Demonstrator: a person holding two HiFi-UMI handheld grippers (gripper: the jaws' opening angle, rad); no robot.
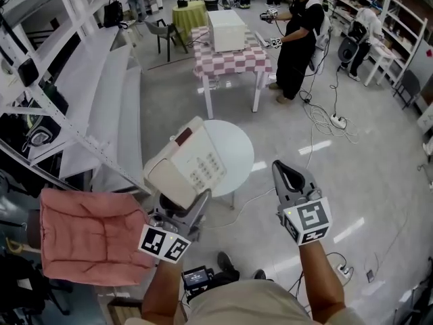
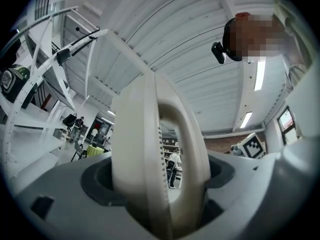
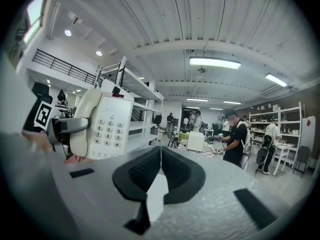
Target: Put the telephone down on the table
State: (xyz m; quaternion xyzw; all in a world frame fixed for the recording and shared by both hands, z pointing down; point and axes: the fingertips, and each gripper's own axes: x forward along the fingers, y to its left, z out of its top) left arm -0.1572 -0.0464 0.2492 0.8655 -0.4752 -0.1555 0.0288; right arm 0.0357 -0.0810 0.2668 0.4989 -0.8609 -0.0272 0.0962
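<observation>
While the left gripper [image 1: 189,205] is clamped on the cream plastic push-button telephone [image 1: 193,160], we note that its jaws stand apart only by the thickness of the set. In the left gripper view both press against the body, with the looped handset [image 2: 187,159] rising between them. We record the telephone held in the air, tilted, with its keypad facing up and to the right. In the head view it lies over the near left edge of the round white table [image 1: 237,141]. We find the right gripper [image 1: 289,176] off to the right, well apart from the telephone. Its jaws are fully together, dark pads meeting, with nothing between them. A pink quilted cushion [image 1: 88,235] lies left of the left gripper.
</observation>
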